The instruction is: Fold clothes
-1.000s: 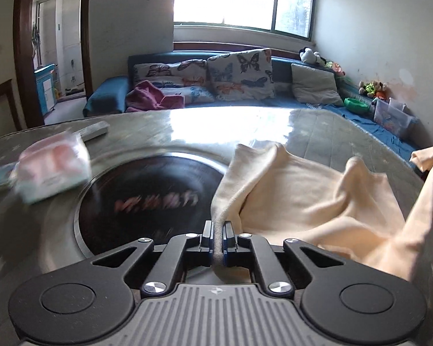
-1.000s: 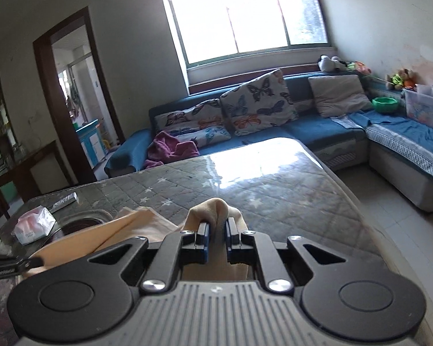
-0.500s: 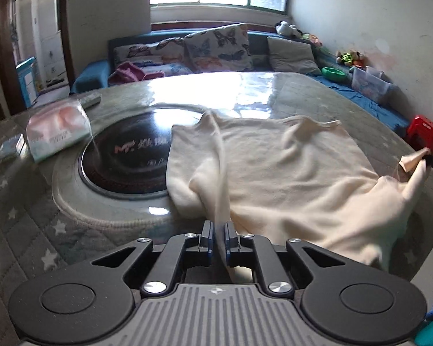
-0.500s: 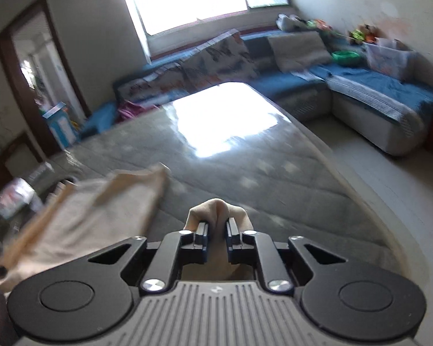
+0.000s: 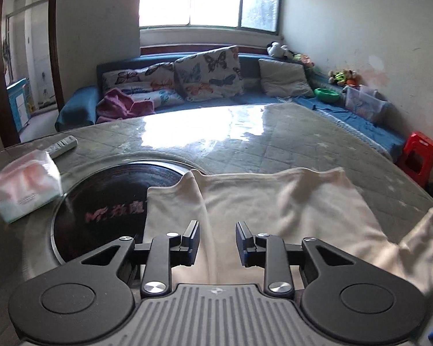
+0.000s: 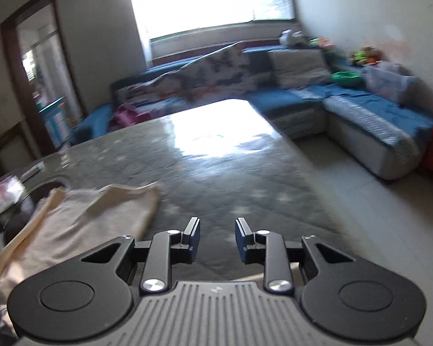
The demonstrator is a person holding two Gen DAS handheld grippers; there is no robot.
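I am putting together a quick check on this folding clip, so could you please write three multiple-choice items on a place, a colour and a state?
1. Where does the cream garment lie?
A. on the sofa
B. on the grey table, partly over the dark round hob
C. on the floor

2. What colour is the stool beyond the table's right edge?
A. red
B. yellow
C. white

3. How does the left gripper stand?
A. clamped on the tissue pack
B. fingers apart, cloth lying between them unpinched
C. clamped on the remote

Answers: 1 B, the cloth spreads over the table and overlaps the hob; 2 A, it is bright red; 3 B, the jaws are opening, clear of the cloth.
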